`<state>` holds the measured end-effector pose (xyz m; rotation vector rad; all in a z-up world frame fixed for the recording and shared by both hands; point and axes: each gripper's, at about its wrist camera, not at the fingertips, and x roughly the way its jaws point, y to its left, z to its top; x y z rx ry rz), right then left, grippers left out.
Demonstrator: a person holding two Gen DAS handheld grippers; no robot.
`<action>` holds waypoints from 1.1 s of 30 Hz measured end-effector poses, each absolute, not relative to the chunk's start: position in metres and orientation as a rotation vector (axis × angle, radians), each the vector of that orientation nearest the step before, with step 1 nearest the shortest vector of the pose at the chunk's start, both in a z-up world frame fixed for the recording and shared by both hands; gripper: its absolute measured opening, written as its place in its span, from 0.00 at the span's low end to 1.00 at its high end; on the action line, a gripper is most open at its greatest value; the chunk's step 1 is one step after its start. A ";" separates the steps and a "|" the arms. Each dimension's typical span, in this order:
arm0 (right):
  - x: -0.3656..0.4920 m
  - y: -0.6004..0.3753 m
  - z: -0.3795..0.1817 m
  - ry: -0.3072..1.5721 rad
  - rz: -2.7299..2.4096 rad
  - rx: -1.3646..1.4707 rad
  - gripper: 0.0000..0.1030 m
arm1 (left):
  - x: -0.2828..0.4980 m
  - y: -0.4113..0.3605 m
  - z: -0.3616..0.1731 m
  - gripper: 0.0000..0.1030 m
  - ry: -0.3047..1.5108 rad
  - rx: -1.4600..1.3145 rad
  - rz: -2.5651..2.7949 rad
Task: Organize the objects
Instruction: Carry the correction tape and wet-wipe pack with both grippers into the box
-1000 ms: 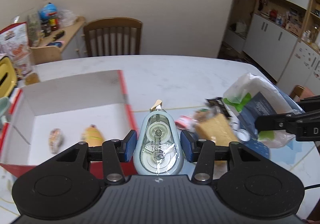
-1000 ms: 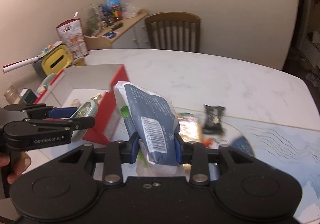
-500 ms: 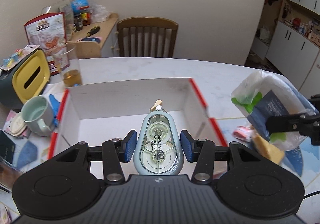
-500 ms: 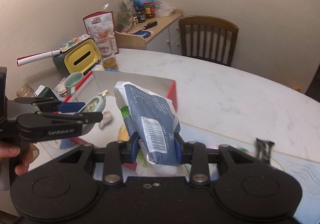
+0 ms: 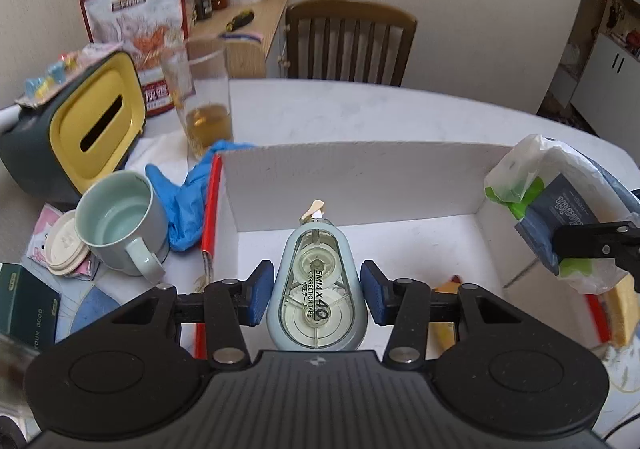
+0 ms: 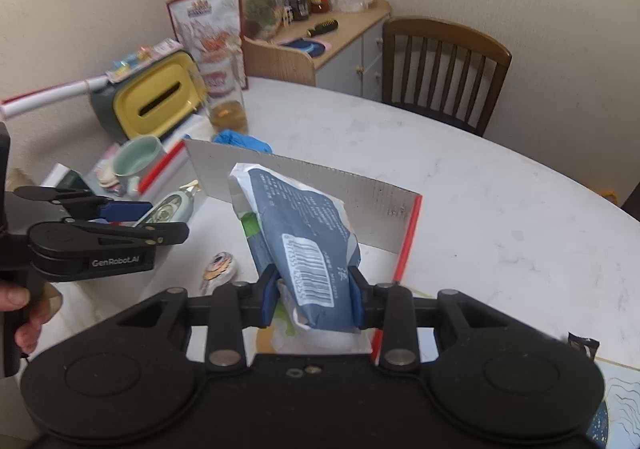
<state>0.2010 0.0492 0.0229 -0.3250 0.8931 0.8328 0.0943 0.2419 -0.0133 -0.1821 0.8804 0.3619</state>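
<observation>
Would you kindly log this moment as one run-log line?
left hand-held gripper: shut on correction tape | right hand-held gripper: shut on blue packet | both over open box

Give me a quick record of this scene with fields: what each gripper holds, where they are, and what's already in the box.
left gripper: shut on correction tape
right gripper: shut on blue packet
position: both above the open box
box contents: small round snack; something yellow, mostly hidden
beside box: mug, blue glove
</observation>
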 end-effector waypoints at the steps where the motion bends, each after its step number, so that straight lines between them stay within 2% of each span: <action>1: 0.202 0.056 0.019 0.893 0.828 -0.343 0.33 | 0.098 0.244 -0.017 0.45 0.892 -0.172 0.361; 8: 0.208 0.088 -0.011 0.927 0.815 -0.425 0.33 | 0.124 0.239 -0.036 0.45 0.933 -0.090 0.343; 21: 0.211 0.117 -0.050 0.970 0.790 -0.532 0.34 | 0.154 0.246 -0.058 0.45 1.050 -0.097 0.303; 33: 0.209 0.125 -0.051 0.978 0.784 -0.531 0.37 | 0.169 0.262 -0.070 0.45 1.167 -0.174 0.266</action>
